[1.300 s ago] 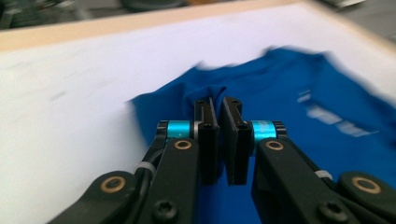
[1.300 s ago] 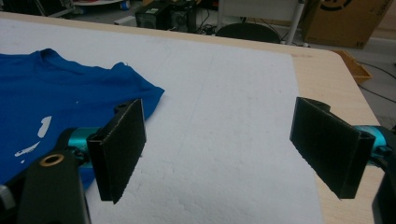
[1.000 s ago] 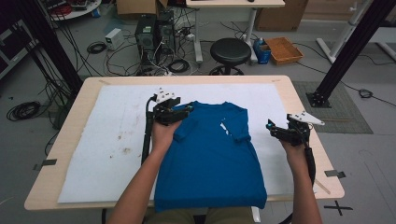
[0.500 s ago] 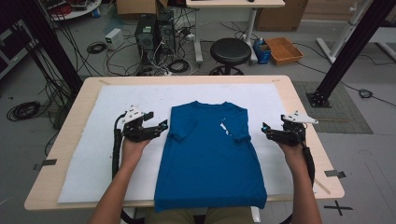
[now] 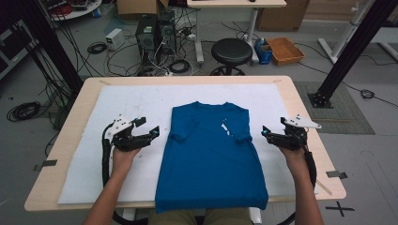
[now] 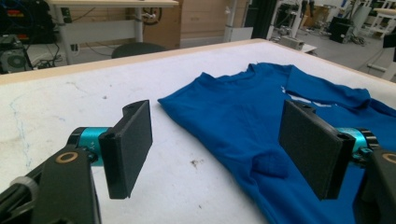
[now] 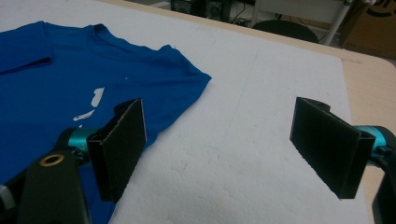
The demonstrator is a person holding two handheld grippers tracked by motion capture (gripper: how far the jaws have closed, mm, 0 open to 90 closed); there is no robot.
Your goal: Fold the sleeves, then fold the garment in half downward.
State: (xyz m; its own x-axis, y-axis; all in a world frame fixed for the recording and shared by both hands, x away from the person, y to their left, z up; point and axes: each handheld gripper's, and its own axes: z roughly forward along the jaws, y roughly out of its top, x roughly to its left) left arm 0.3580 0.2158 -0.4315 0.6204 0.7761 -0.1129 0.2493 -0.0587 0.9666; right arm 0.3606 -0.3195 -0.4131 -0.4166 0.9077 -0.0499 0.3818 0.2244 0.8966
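**Shirt fold at risk: both grippers empty and off the cloth**

High view: the blue short-sleeved cotton T-shirt (image 5: 211, 154) lies flat at the centre of the white foam sheet (image 5: 117, 103) on the wooden tabletop (image 5: 300, 108), its hem hanging over the 6 o'clock edge. The left gripper (image 5: 146, 130) stands at 9 o'clock of the shirt, the right gripper (image 5: 265, 132) at 3 o'clock, both apart from it. Judged risk: a tug on one side could drag the overhanging hem off the edge.

Left gripper view: jaws have just been opening and stand wide, nothing between them; the folded sleeve (image 6: 273, 165) lies at 3 o'clock. A shallow pinch might catch one layer only and undo the fold.

Right gripper view: jaws parted, empty, over bare foam; the shirt's shoulder (image 7: 187, 74) lies at 11 o'clock. Pads could snag the soft foam.
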